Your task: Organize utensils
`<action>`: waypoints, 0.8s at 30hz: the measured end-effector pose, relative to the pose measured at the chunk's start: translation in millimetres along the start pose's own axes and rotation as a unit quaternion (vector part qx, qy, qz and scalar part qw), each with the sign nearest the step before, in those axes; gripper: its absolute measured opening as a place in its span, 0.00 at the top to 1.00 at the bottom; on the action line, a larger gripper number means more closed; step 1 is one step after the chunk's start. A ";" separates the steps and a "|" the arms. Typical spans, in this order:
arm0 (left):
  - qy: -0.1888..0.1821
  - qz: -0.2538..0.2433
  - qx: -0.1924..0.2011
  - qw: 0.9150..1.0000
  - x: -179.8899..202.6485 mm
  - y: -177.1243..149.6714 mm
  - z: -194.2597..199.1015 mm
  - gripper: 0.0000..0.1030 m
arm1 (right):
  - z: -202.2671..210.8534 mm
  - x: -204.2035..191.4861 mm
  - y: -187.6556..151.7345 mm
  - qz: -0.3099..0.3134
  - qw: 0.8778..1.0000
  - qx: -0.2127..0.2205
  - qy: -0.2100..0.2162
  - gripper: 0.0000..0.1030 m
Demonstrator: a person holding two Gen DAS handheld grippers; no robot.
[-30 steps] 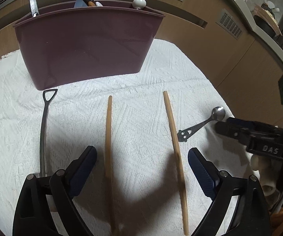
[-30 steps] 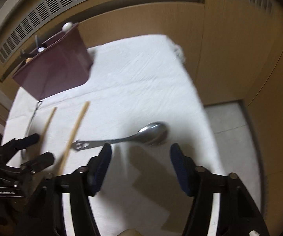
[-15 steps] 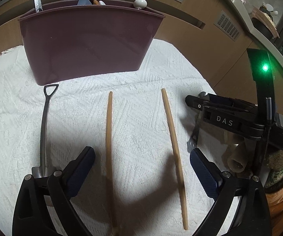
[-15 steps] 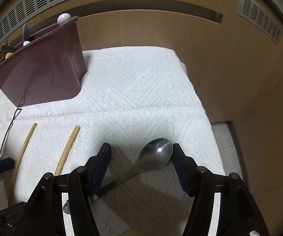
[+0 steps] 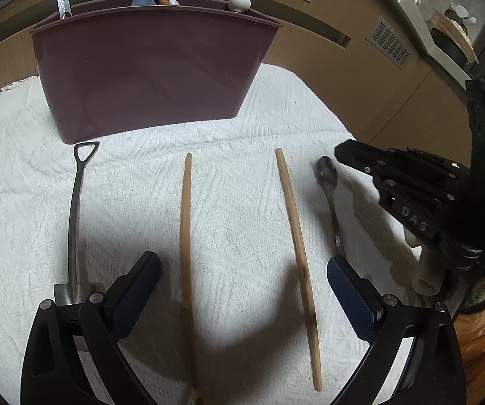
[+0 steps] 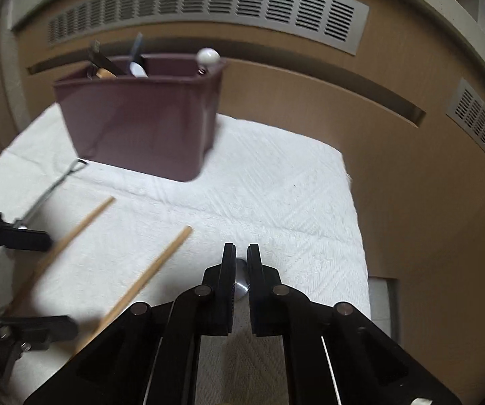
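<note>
Nearest in the left wrist view: left gripper [image 5: 242,260], jaws spread wide and just opened a touch more, nothing between the pads. It hangs low over the white cloth [image 5: 235,175] that covers the desk. The jaws straddle two wooden chopsticks [image 5: 185,236], which lie side by side but apart, tips toward the far end. That looks like lining up to gather the pair in one pinch, and the gap between the sticks is likely why the jaws are so wide.

Left of that gripper, beside its left jaw, a shovel-shaped spoon [image 5: 73,209] lies flat. Its triangular handle loop points at the holder and it is untouched.

Right side: right gripper [image 6: 241,248], jaws just closed and now pressed nearly together, pinching the bowl end of the metal spoon [image 6: 240,285]. From the left wrist view the spoon [image 5: 331,202] angles back toward the camera, handle trailing by the left gripper's right jaw. Whether it has cleared the cloth cannot be told. Grabbing the bowl end probably leaves the handle free to drop into a slot.

Farthest: the maroon holder [image 5: 154,74] stands upright at the back of the cloth, near the wall. It already has a few utensils sticking out, including a white knob [image 5: 239,1]. Judged step: carry the spoon there next, with the chopsticks and shovel-shaped spoon left to do.
</note>
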State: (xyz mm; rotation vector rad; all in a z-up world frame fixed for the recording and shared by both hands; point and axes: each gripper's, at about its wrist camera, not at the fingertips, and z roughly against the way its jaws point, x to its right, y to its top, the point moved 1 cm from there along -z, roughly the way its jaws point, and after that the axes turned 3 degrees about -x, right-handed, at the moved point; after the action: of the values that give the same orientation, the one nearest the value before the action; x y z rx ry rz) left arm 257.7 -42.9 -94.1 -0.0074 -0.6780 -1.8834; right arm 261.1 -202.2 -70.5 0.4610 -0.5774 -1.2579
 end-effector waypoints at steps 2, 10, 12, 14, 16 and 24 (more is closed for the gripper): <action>0.002 0.001 0.001 1.000 0.5 -0.6 -0.2 0.04 | 4.1 3.2 -3.4 -0.004 1.000 -0.004 0.004 0.85; -0.010 0.007 0.006 1.000 -2.4 -2.9 1.2 0.02 | 8.3 -8.7 -28.8 -0.018 0.998 -0.059 -0.020 0.36; -0.017 0.010 0.004 1.000 -4.3 -2.8 2.4 0.02 | 6.2 -22.9 -33.4 0.009 0.997 -0.070 -0.038 0.24; -0.020 0.011 0.002 1.000 -5.5 -2.5 3.2 0.02 | 6.1 -29.9 -36.4 0.032 0.996 -0.070 -0.053 0.24; -0.022 0.012 0.002 1.000 -6.6 -2.9 4.0 0.02 | 7.8 -26.2 -36.7 0.039 0.994 -0.070 -0.072 0.24; -0.023 0.014 0.001 1.000 -7.1 -2.9 4.2 0.01 | -0.3 7.5 -16.7 -0.028 0.997 -0.063 -0.024 0.62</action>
State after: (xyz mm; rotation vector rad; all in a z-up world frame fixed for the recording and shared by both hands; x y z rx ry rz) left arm 256.9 -34.2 -94.1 -0.0584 -0.7083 -1.8604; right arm 250.3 -213.7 -79.9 0.3445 -0.5259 -1.3525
